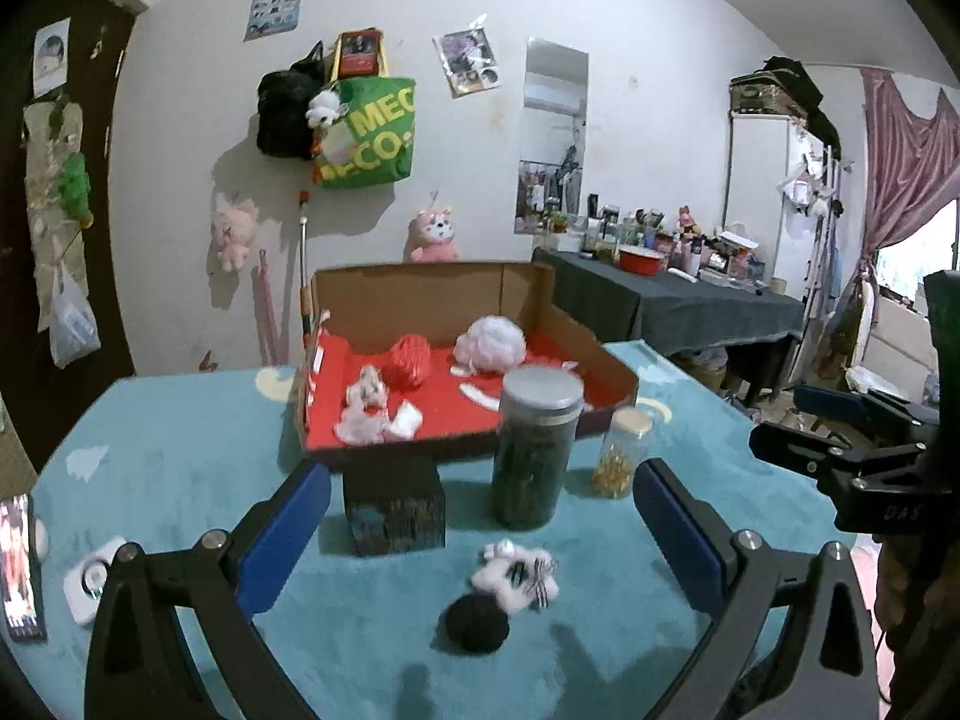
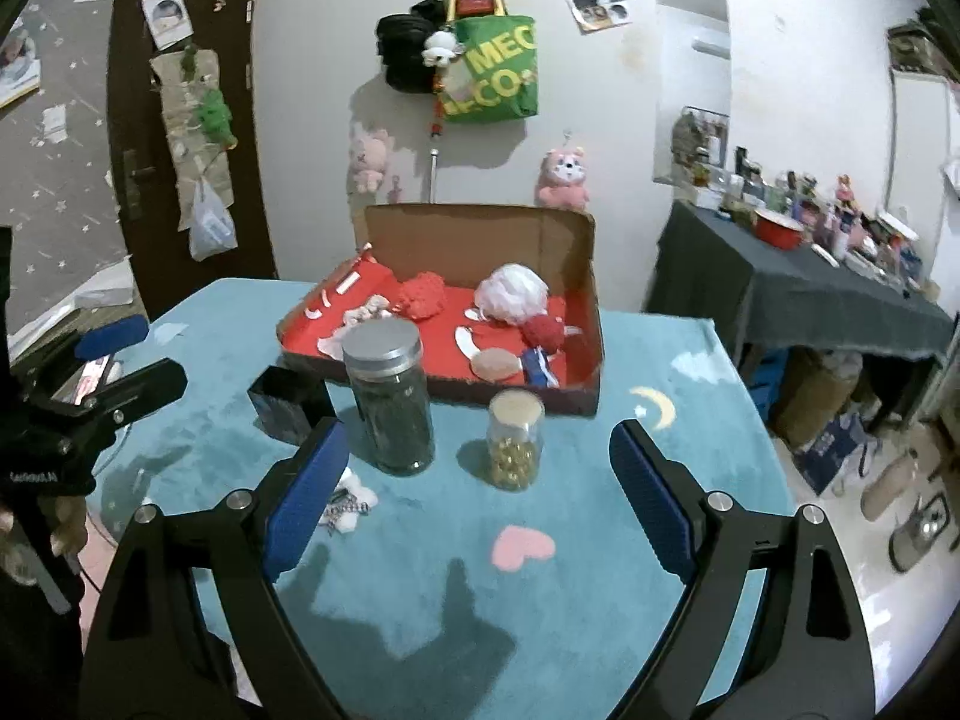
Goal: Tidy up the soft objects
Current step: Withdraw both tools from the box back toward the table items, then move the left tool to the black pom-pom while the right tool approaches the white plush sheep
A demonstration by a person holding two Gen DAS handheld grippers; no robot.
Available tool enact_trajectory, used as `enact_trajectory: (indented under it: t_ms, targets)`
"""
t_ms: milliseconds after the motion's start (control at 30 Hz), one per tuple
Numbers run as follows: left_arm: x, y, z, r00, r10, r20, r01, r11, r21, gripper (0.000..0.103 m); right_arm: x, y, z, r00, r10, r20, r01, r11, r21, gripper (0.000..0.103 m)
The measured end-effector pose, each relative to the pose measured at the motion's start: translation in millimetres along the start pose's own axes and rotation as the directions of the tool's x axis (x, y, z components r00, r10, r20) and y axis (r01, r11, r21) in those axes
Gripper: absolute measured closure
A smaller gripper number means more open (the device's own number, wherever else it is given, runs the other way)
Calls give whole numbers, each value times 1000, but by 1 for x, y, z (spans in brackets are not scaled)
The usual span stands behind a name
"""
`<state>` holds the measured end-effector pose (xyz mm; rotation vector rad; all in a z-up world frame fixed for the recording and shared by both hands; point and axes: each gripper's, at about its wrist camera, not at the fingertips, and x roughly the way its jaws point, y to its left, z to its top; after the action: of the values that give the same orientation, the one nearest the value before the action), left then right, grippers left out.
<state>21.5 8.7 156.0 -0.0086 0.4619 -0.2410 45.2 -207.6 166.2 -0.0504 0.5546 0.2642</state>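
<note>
A cardboard box [image 1: 540, 300] with a red lining stands at the far side of the teal table; it also shows in the right wrist view [image 2: 576, 276]. Inside lie a red pompom [image 1: 410, 360], a white fluffy ball [image 1: 490, 343] and a small pink-white plush [image 1: 367, 399]. On the cloth in front lie a white fluffy toy with a striped bow [image 1: 516, 579] and a black pompom [image 1: 476, 624]. My left gripper [image 1: 480, 516] is open just above them. My right gripper [image 2: 477, 480] is open and empty; the white toy [image 2: 351, 501] sits by its left finger.
A tall dark jar with a metal lid [image 1: 536, 450], a small jar of yellow beads [image 1: 621, 453] and a black box [image 1: 393, 510] stand before the cardboard box. A phone [image 1: 21, 570] and a white device [image 1: 90, 579] lie at the left. A cluttered dark table [image 2: 810, 294] stands to the right.
</note>
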Motion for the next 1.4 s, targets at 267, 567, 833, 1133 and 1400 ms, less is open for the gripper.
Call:
enact_trajectory:
  t_ms: [267,567,833,1133,1400]
  targets:
    - [24,5,-45,997,25,-75,-28,999,-42,0,18,4,-44,997,-72,-5,73,997,36,14]
    - [45,8,-78,986,33,-161,-41,998,-49,0,49,1,-84,994,-83,-73,90,992,88,14]
    - [49,14,-82,980,31,-196,-41,998,-47,0,64,1,-95,990,-75,-120,87,991,99,14]
    - [65,24,-82,954,-17,-299,10,1000,-24,0,84,10,-86,987,-19,-161,33,996,87,14]
    - [84,35,-81,931,-28,-365,33,999,8,10,118,20,-67,963,122,-240,-106,991,76,14]
